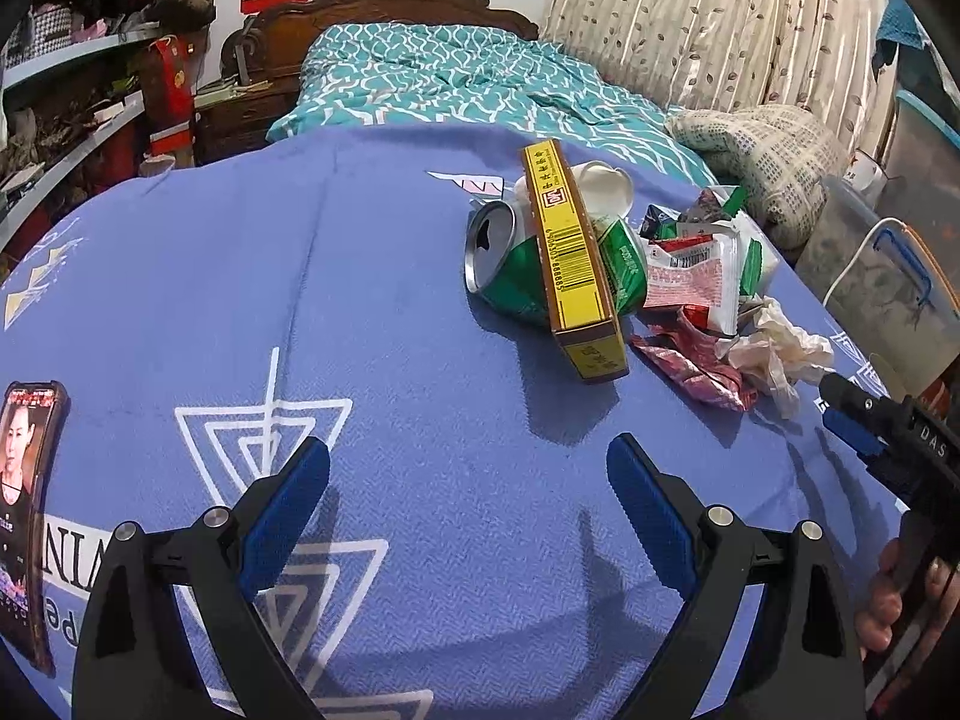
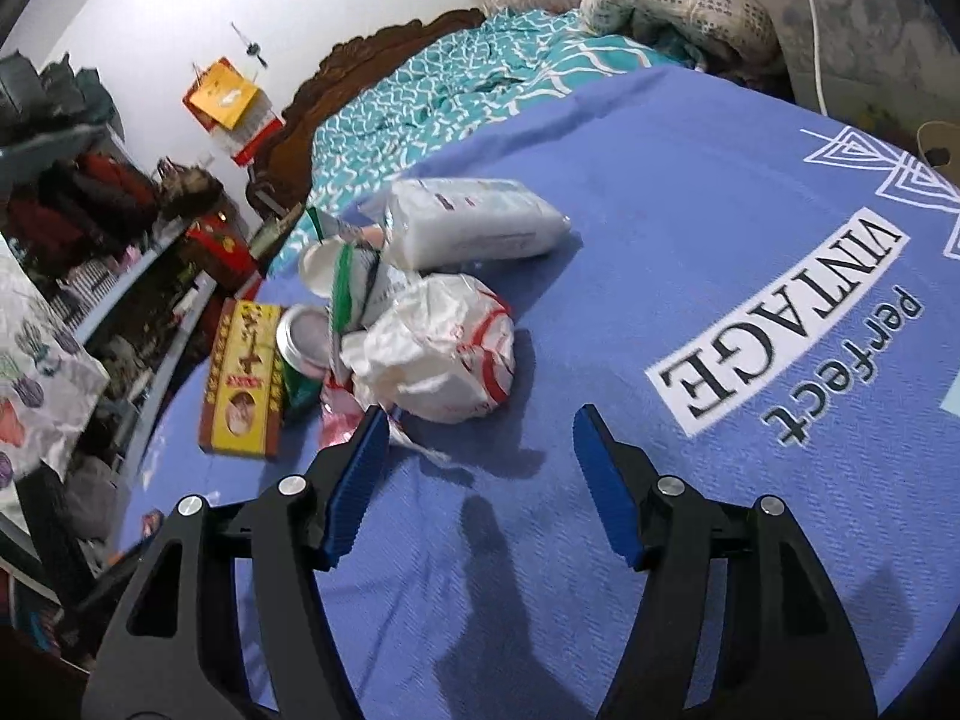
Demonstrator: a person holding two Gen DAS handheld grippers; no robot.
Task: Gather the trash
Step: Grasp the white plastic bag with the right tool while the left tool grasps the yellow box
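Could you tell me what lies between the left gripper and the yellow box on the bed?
Only bare blue blanket, crossed by the shadow of the yellow box, separates it from the left gripper; the left wrist view shows this.

Blue bedspread (image 1: 390, 300): woven cloth, matt, fine herringbone texture. Crushed can (image 1: 510, 264): shiny metal, glossy green print. Yellow box (image 1: 576, 264): smooth cardboard. Crumpled tissue (image 1: 774, 354): soft matt paper. White bag (image 2: 438, 354): crinkled glossy plastic. Headboard (image 1: 384, 0): carved dark wood.

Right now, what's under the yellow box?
The yellow box lies tilted across the crushed green can, one end on the blue cloth. Anything beneath the can is hidden.
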